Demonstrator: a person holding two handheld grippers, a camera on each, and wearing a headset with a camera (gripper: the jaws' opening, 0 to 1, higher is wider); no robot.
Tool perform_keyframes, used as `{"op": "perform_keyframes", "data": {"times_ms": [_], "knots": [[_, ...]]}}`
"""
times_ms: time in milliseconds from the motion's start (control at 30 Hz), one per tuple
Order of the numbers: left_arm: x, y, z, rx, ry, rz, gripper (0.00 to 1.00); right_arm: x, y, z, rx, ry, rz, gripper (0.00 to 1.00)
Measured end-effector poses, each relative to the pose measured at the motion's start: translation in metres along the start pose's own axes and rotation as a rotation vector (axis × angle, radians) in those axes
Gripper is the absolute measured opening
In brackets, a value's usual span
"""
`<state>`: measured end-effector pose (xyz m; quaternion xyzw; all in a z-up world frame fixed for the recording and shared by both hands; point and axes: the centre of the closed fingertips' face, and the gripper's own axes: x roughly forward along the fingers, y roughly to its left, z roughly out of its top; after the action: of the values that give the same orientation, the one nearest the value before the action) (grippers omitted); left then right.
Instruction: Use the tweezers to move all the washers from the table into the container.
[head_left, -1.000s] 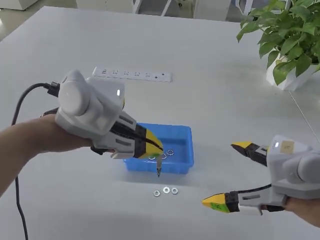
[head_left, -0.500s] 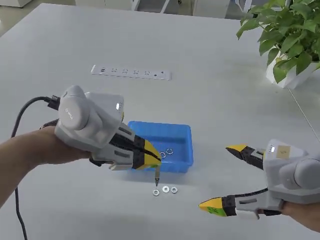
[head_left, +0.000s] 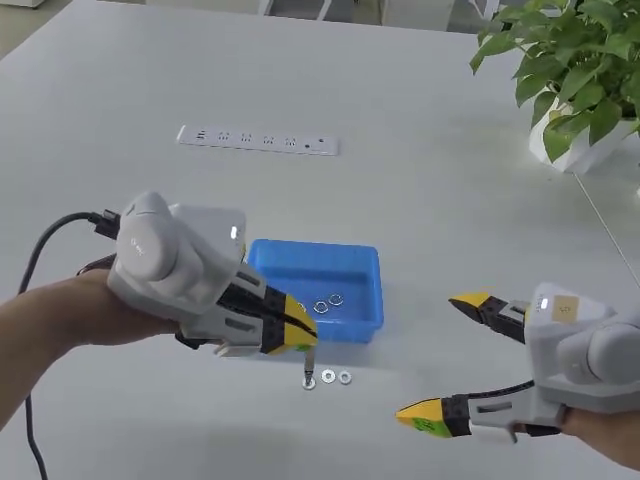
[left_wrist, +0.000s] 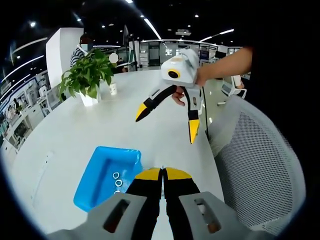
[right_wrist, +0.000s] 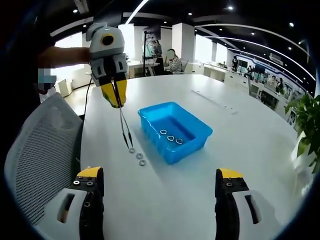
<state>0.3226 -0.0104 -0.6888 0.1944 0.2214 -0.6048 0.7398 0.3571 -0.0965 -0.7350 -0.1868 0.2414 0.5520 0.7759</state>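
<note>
White table is carrying a blue bin at centre; three washers are lying inside it; three loose washers are sitting in a row just near of the bin; left gripper is pinching tweezers between pressed-together jaws, tips pointing down at the leftmost loose one; right gripper is hovering at right, jaws spread wide.

We can read no words, numbers or brand names anywhere. The small pale sticker on top of the right gripper may carry print, but it is too small for us to make out. A green patch on one of its fingers is equally unreadable.
</note>
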Motion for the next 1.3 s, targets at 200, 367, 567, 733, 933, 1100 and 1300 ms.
{"op": "perform_keyframes", "data": {"times_ms": [200, 367, 567, 733, 933, 1100, 1300], "knots": [[0.002, -0.001, -0.003, -0.001, 0.000, 0.000, 0.04, 0.001, 0.000, -0.002, 0.000, 0.004, 0.005, 0.92], [0.004, -0.001, -0.006, 0.000, 0.003, -0.003, 0.04, 0.002, 0.000, -0.002, 0.000, 0.005, 0.007, 0.92], [0.003, -0.002, -0.007, -0.006, -0.007, -0.012, 0.04, 0.005, 0.003, -0.003, -0.002, 0.009, 0.017, 0.91], [0.001, 0.000, -0.008, -0.003, -0.004, -0.012, 0.04, 0.013, 0.010, 0.001, -0.022, 0.005, 0.043, 0.87], [0.001, 0.000, -0.009, -0.001, -0.002, -0.016, 0.04, 0.027, 0.018, 0.010, -0.087, -0.004, 0.089, 0.69], [0.002, 0.000, -0.009, -0.002, -0.004, -0.020, 0.04, 0.041, 0.031, 0.018, -0.121, -0.013, 0.164, 0.54], [0.003, 0.001, -0.008, 0.001, -0.003, -0.025, 0.04, 0.055, 0.046, 0.025, -0.161, -0.010, 0.243, 0.38]]}}
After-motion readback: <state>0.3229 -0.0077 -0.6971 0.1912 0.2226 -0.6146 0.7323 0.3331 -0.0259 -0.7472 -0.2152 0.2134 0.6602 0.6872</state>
